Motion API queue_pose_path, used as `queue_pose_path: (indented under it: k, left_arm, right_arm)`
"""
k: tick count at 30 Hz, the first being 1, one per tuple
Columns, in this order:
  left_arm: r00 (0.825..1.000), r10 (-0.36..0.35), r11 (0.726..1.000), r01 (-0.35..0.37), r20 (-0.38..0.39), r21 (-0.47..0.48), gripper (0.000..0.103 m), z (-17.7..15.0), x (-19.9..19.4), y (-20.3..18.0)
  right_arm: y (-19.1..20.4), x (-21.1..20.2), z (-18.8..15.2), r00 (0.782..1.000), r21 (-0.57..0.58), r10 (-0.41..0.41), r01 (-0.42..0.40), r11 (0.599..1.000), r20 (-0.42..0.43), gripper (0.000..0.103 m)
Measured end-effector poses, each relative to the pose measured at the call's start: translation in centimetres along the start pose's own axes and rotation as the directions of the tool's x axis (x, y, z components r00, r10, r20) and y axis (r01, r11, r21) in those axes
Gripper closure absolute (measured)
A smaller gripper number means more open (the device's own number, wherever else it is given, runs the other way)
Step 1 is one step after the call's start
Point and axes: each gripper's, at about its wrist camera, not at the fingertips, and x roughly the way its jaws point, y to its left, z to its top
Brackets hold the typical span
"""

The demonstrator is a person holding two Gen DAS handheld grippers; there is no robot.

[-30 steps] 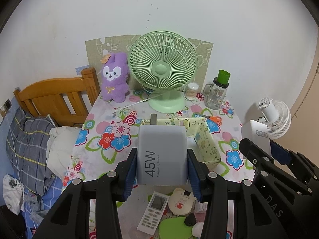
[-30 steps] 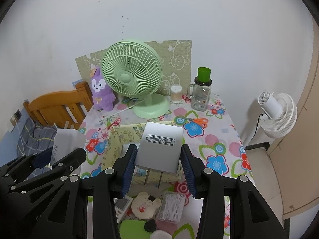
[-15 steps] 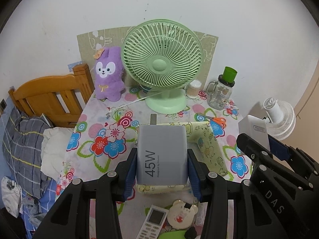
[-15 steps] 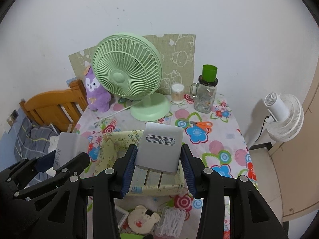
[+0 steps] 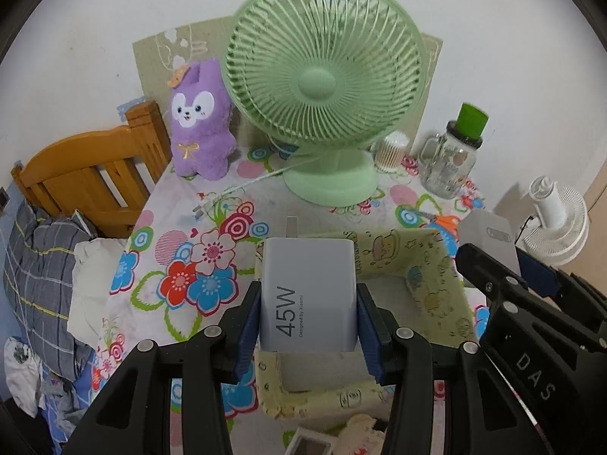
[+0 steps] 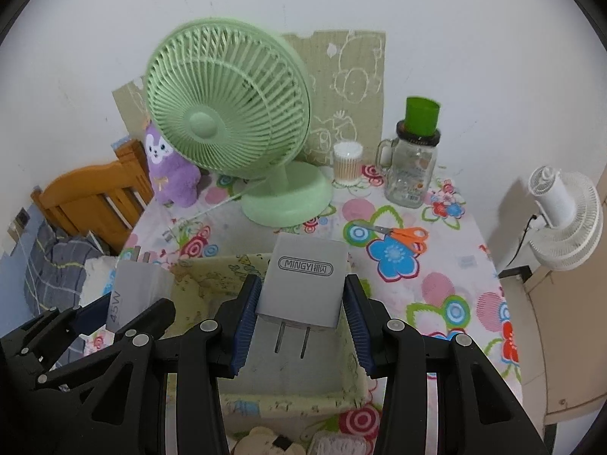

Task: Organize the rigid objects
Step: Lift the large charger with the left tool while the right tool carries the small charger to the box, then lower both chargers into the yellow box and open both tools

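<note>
Left gripper (image 5: 308, 318) is clamped on the 45W charger (image 5: 309, 295): pale grey-white rounded block, "45W" plus small print on the face toward the camera, one metal prong visible at the far top end pointing away. Blue pads (image 5: 248, 326) press both side faces, the block fills the gap between them, lower half sits between the jaws, upper half sticks out forward. It hangs in the air over the near-left wall of the fabric bin (image 5: 436, 265), a yellow-green printed soft box with a pale bottom, sitting on the floral tablecloth (image 5: 178, 250). Right gripper (image 6: 299, 314) is closed on the MINGYI charger (image 6: 305, 280): white/silver flat block, logo plate on the upper face, two flat prongs pointing back toward the camera. Left pad is tight against its side; on the right pad I can't tell if it touches or a sliver of gap is there. Block is centred between the jaws, tilted slightly, held above the bin's interior, not resting on the bottom. Both grippers are side by side over the bin. Behind the bin: green desk fan (image 6: 231, 113), orange scissors (image 6: 408, 236), glass jar (image 6: 413, 167), purple plush (image 5: 199, 129).
</note>
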Motion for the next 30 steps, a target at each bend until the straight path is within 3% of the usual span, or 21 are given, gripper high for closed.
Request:
queue_pose_path:
  k: [15,24,30]
  left_arm:
    - [0.998,0.012,1.000,-0.013,-0.067,-0.012,0.055,-0.6,6.7,0.3]
    - [0.999,0.005,1.000,-0.006,-0.052,-0.016,0.054,0.1,7.2,0.4]
    - [0.999,0.013,1.000,-0.014,-0.029,-0.019,0.040,0.4,6.4,0.5]
  right_arm:
    - [-0.6,8.2,-1.5,0.994,0.019,0.010,-0.008,1.000,-0.106,0.060]
    - [-0.6,8.7,-0.7,0.997,0.001,-0.013,0.013,1.000,-0.077,0.060]
    - [-1.2,7.7,-0.4,0.999,0.011,-0.011,0.012,1.000,-0.051,0.057]
